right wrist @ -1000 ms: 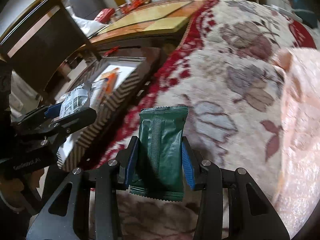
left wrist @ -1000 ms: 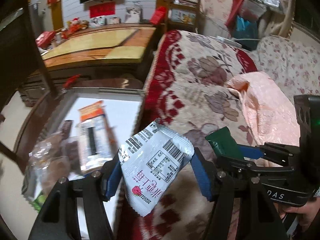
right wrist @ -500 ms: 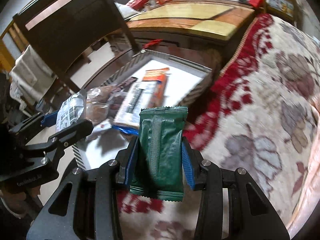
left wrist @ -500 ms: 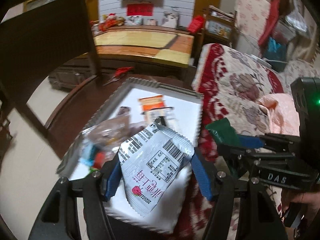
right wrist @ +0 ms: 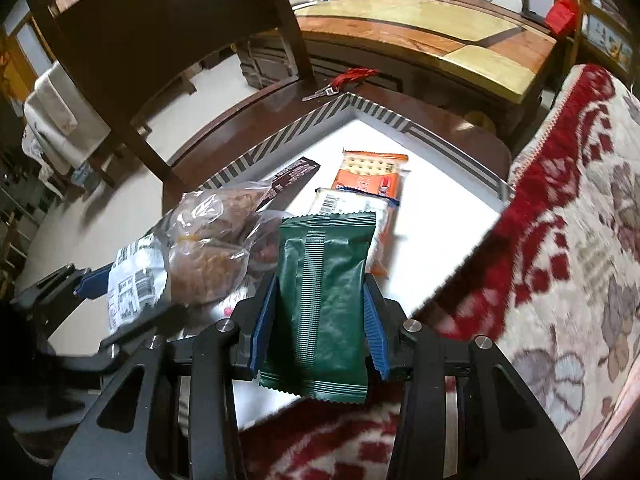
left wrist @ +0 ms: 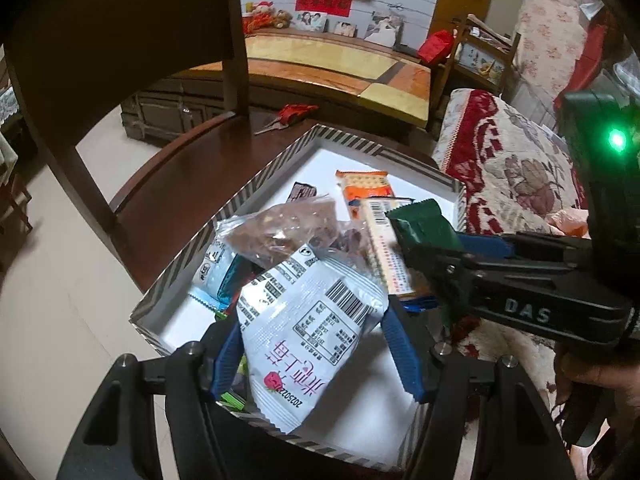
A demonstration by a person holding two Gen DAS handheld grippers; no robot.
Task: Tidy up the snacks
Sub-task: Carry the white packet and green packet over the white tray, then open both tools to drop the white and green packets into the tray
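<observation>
The left gripper [left wrist: 312,344] clamps one white packet [left wrist: 308,332], the right gripper [right wrist: 320,320] one green packet [right wrist: 326,312], both over the striped box [left wrist: 240,196]. They look light, soft and crinkly, best pinched across the flat sides. About six more snacks lie inside

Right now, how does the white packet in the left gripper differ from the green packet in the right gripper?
The white packet is pale, printed with a barcode and pink lettering; the green packet is plain dark green with a ribbed seam. The white packet is wider and sits tilted in the left gripper; the green packet stands straight in the right gripper. Both are clamped sealed snacks above the striped box.
</observation>
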